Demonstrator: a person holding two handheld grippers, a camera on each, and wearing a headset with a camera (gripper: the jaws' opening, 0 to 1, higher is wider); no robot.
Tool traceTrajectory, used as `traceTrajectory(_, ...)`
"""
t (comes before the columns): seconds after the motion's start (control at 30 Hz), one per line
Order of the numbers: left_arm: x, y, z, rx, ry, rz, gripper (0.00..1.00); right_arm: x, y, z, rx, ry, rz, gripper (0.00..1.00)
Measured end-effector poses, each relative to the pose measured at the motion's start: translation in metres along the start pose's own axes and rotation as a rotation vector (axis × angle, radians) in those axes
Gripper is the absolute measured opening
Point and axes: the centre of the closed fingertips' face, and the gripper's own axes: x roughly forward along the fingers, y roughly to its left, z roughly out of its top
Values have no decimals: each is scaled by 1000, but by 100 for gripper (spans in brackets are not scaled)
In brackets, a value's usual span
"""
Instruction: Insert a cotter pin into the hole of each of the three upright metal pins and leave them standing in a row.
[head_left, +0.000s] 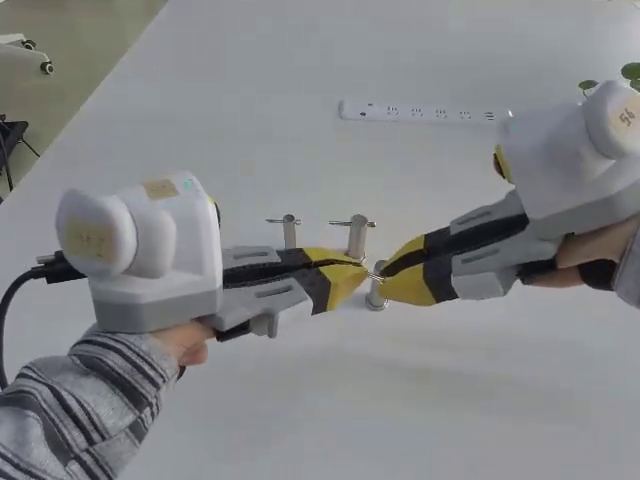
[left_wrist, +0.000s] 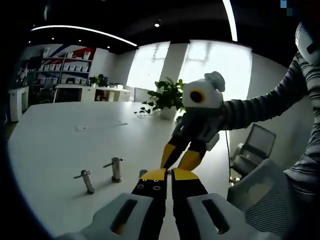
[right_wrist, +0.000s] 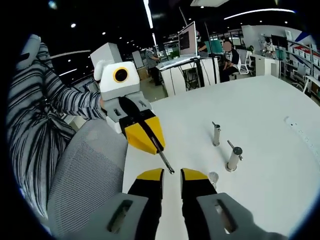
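A striped sleeve (head_left: 70, 410) sits closest. Its hand grips the left tool (head_left: 352, 276), which reaches low over the white table (head_left: 300, 400). That tool's jaws are pinched almost together on a thin dark cotter pin (right_wrist: 165, 161), which pokes out past their yellow tips and shows plainly in the right gripper view. The right tool (head_left: 392, 272) faces it tip to tip. Its jaws stand a moderate gap apart with nothing clamped, and the cotter pin's free end reaches just to their mouth.

Right below the meeting tips the bare metal pin (head_left: 376, 294) stands upright, with no cotter through it that I can make out. Just behind it, the middle metal pin (head_left: 356, 236) and the end metal pin (head_left: 289, 231) stand upright, each with a cotter across its top. Well beyond them a power strip (head_left: 420, 111) lies flat.

I'd say 2 of 3 are done and the 3rd insertion is in hand. Next, the cotter's tip has to be lined up with the small cross hole. The right tool would probably need to steady the bare metal pin so it doesn't topple out of the row.
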Motion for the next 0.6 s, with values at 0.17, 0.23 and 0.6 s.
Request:
traceTrajectory(0.17,0,-2,2,-10,-18,-14,0,1,5,0,26,-19,21,7)
traceTrajectory(0.23,1,-3,1,-4,-13,-16,0,2,6,0,35,-28,24,7)
traceTrajectory(0.6,2,-5,3,-23,-27,-34,0,6,14,-3,42,-37,34,2)
